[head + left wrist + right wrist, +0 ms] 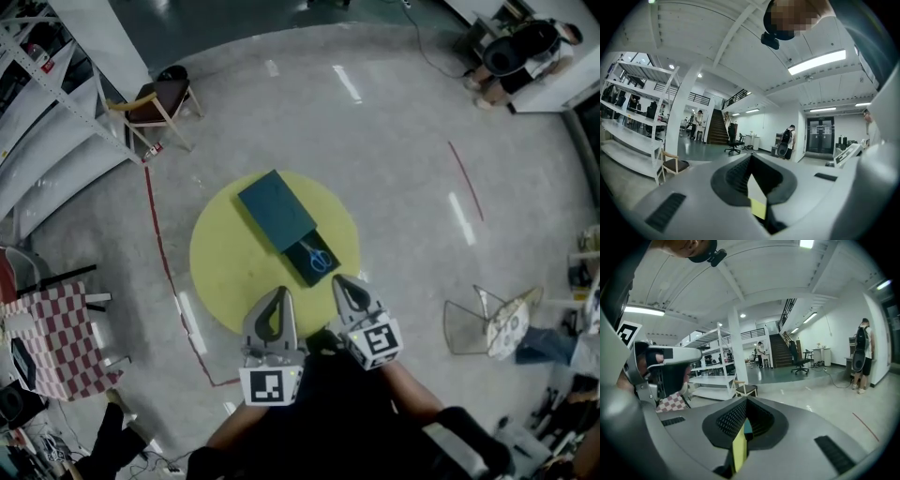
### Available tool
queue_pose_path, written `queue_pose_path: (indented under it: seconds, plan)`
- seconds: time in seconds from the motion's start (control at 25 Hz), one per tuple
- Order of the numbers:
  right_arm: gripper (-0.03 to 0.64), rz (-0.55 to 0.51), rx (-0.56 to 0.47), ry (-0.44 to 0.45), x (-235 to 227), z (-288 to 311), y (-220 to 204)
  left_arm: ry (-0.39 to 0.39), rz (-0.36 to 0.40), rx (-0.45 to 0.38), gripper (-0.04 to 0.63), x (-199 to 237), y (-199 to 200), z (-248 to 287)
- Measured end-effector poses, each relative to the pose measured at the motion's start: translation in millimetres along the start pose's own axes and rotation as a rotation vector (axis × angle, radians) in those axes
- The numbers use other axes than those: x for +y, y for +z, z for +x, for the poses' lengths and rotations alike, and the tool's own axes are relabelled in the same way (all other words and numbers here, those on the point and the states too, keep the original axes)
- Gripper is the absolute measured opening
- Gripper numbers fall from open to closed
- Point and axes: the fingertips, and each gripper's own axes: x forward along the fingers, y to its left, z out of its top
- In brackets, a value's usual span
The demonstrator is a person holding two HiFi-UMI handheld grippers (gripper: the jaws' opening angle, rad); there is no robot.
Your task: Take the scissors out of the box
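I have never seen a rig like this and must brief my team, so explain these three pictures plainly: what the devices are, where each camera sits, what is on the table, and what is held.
There is no robot here. A person stands holding a left hand-held gripper and a right hand-held gripper, two-jaw tools that each carry a marker cube. The head view comes from a camera on the person's head that looks steeply down. The other two views come from cameras riding on each tool, looking along its jaws into the room. Below is a round yellow table carrying a dark teal box. Its drawer is slid open, and blue-handled scissors lie inside. Both hand-held grippers hover at the table's near edge with their jaws together, holding nothing.
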Motion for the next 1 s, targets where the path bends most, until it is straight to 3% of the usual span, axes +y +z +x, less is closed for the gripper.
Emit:
queue_pose_path:
  seconds: [0.32,0.6,1.0]
  plan:
    - [-0.002,0.015,0.149,-0.022,-21.0,43.3,-35.1,-0.012,-0.022,0.03,-0.002,17.8,-7.4,29.7]
    - [0.002,0.016,0.323,-0.035,-45.8,80.5,-110.7,-0.022,-0.027,0.034,-0.002,24.9,-8.4,48.3]
    - [0.046,-0.048,0.685,0.005,-66.0,110.1,-211.8,-0.026,-0.05,0.079,-0.002,24.7,-20.5,63.3]
